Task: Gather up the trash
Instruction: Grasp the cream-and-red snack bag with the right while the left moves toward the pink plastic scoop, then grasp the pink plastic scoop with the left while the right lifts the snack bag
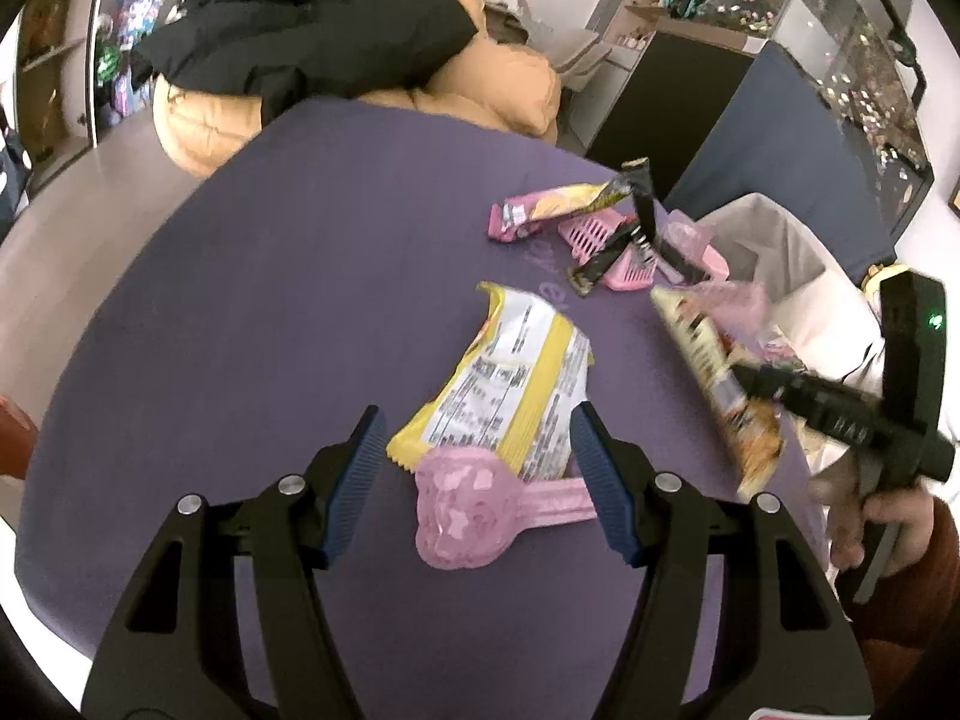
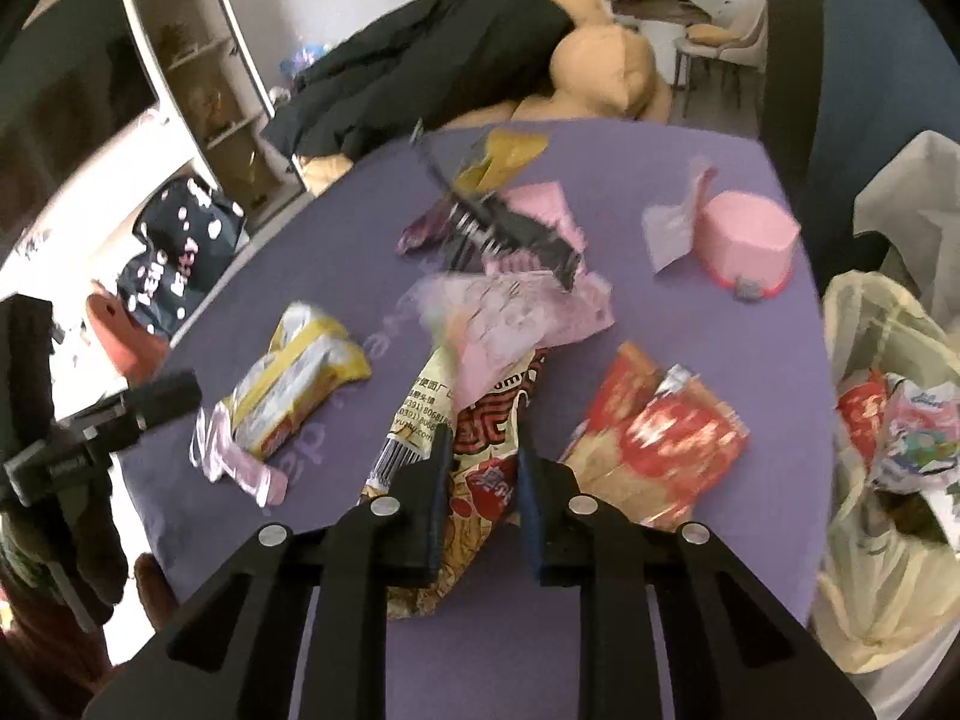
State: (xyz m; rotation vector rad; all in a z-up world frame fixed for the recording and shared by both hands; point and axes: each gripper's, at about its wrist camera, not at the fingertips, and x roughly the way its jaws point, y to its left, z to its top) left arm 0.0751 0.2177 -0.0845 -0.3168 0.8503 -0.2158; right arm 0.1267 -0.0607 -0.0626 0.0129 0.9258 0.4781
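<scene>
while the right gripper (image 2: 480,474) clamps a snack wrapper (image 2: 462,456) | left gripper (image 1: 477,474) spread wide, yellow wrapper (image 1: 510,402) just ahead, its length running away from the jaws

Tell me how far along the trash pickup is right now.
Done: some wrappers already sit in the trash bag. In hand: the right gripper is shut on a printed snack wrapper. Left: the yellow wrapper and pink wrapper in front of the open left gripper, the red wrapper and the black and pink pile.
</scene>
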